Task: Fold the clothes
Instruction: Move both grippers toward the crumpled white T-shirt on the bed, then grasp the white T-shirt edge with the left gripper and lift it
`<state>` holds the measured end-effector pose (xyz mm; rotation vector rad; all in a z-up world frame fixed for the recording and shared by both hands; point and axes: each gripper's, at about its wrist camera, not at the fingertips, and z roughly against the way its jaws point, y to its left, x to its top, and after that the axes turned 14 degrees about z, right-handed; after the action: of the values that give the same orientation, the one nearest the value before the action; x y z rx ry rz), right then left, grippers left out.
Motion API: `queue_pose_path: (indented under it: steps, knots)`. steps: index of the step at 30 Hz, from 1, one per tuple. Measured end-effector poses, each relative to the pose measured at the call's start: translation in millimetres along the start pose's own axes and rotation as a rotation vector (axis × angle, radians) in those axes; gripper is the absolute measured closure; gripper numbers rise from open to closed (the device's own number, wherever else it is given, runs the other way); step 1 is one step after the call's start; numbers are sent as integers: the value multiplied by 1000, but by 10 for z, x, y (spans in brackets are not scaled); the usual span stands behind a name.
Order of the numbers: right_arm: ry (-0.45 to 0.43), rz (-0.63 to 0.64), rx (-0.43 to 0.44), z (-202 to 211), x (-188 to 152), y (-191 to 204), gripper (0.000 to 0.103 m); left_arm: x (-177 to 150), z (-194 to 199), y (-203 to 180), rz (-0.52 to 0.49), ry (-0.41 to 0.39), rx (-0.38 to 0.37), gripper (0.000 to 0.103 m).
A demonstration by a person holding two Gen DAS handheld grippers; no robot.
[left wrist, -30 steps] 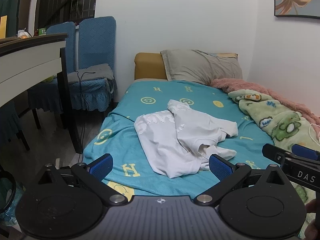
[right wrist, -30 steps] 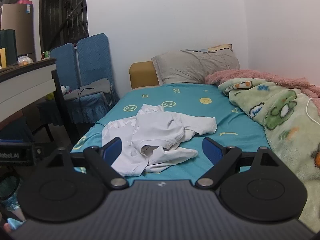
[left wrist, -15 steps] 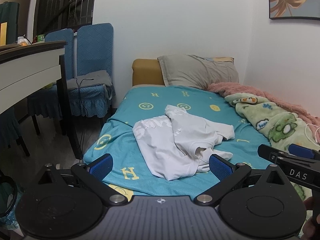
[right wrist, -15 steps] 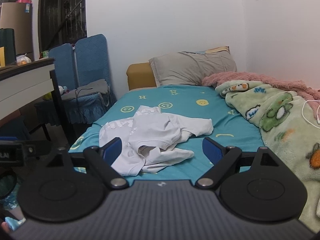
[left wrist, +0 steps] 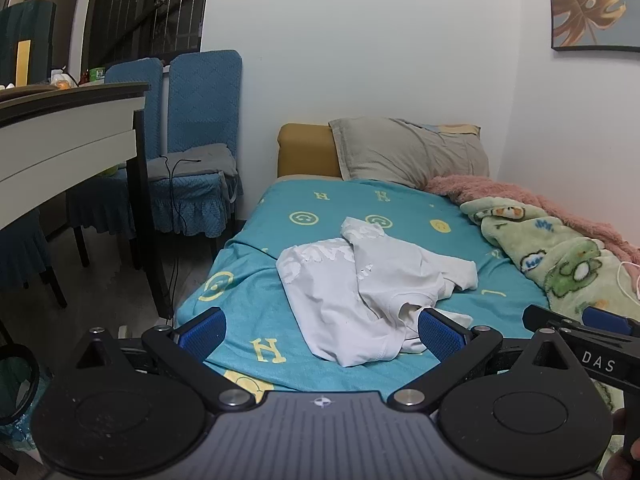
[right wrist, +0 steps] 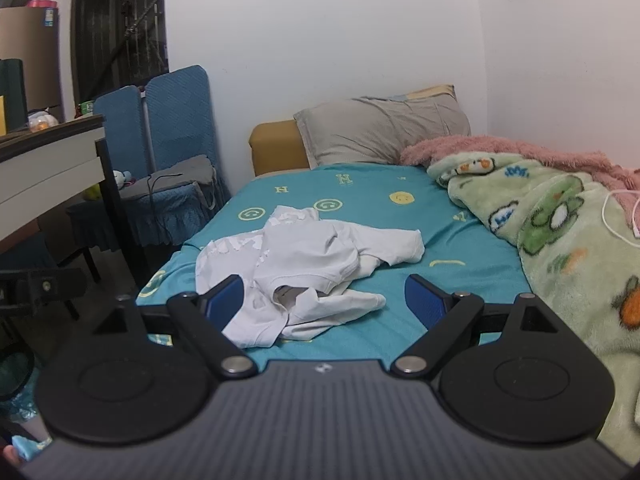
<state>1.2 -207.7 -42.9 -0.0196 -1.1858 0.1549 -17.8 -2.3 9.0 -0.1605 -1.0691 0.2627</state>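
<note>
A crumpled white shirt (left wrist: 360, 292) lies on the teal bed sheet (left wrist: 332, 216), near the foot of the bed; it also shows in the right wrist view (right wrist: 304, 264). My left gripper (left wrist: 320, 332) is open and empty, held in the air short of the bed's foot, with the shirt ahead between its blue pads. My right gripper (right wrist: 324, 300) is open and empty too, just short of the shirt's near edge. The right gripper's fingers (left wrist: 600, 320) show at the right edge of the left wrist view.
A grey pillow (left wrist: 412, 152) and yellow headboard (left wrist: 304, 148) sit at the bed's far end. A green cartoon blanket (right wrist: 560, 240) and pink blanket (right wrist: 520, 152) lie along the wall side. A desk (left wrist: 68, 128) and blue chairs (left wrist: 192, 120) stand left of the bed.
Both grippers have pulled back and lifted a little, so the bed and shirt sit slightly farther off. Both stay open; the shirt has not moved.
</note>
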Motion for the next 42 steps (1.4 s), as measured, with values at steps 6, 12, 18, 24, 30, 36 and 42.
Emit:
queue_pose_path:
  steps: [6,12,18,24,30,36,42]
  knots:
    - [-33,-39,-45,89,60,-46,14,-10,36,-41,-6,-36,5,0]
    - [-73,-54,-110,237,154,-90,14,1,117,-153,-31,-64,55,0]
    - [-169,-85,-190,558,433,-227,14,45,368,-275,-25,-97,53,0]
    - [-161,-160,-145,719,605,-371,14,39,544,-522,-76,-137,42,0]
    - [-123,-194,-93,710,595,-420,14,-13,208,-551,-99,-48,-1,0]
    - [-24,-229,-23,401,448,-440,14,-196,-708,-363,-39,266,-84,1]
    - [22,-188,-11,13,174,-447,14,-457,-1556,-540,-180,309,-67,11]
